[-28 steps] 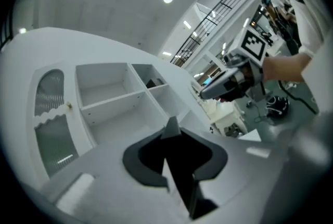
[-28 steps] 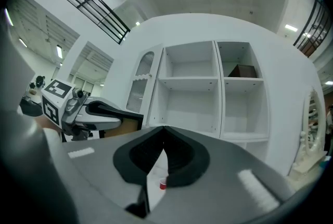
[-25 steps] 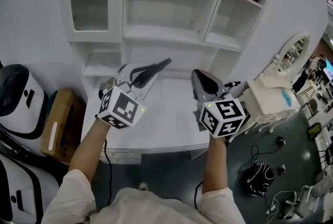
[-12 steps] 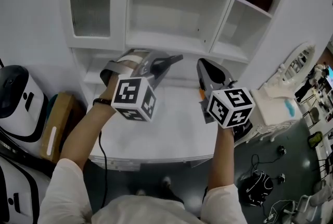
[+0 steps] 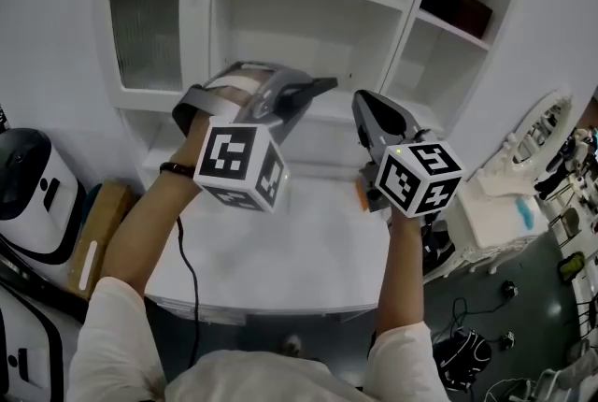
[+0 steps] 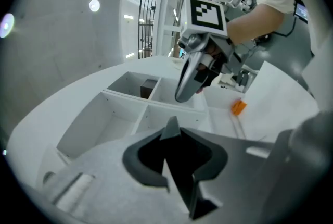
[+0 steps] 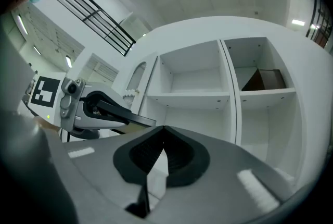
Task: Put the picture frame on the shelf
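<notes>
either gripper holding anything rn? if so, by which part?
Nothing is held. The left gripper and the right gripper both show their jaws closed together with no object between them, in front of the white shelf unit.

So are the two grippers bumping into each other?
Apart. The head view shows a strip of the white cabinet between the tip of the left gripper and the tip of the right gripper, so they do not meet.

left tool [image 5: 320, 85], right tool [image 5: 359, 100] level, side by side; jaws together
</notes>
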`<state>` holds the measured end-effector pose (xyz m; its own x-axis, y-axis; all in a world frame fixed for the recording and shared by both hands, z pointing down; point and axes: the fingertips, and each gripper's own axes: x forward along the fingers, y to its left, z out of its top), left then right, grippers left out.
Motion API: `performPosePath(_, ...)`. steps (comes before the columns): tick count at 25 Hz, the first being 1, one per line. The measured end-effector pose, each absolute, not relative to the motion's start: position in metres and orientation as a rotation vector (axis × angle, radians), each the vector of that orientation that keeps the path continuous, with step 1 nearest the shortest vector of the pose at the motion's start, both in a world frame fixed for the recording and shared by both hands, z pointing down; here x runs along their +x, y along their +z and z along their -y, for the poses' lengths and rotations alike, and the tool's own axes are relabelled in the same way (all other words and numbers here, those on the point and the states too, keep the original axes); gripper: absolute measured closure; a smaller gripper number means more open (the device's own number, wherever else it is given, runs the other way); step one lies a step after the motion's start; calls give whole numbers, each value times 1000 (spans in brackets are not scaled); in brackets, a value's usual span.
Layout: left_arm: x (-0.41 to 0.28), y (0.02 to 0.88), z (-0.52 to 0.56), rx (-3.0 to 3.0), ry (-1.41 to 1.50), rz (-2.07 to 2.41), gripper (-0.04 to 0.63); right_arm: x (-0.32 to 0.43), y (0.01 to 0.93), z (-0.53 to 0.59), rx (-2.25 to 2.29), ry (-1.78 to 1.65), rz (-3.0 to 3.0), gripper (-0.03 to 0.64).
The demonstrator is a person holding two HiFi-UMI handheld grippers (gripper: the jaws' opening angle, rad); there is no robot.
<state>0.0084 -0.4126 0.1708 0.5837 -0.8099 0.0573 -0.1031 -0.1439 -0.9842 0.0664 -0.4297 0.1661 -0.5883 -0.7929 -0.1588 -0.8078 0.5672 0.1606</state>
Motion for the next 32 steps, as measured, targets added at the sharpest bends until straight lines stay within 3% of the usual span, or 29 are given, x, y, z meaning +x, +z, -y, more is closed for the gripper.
performPosePath(13, 30, 76, 440, -1327, -745, -881, 531, 74, 117, 479, -1209, 342, -2781, 612)
performPosePath(32, 54, 6, 498, -1165, -879, -880, 529, 85, 130, 501, -1082, 271, -2810, 612)
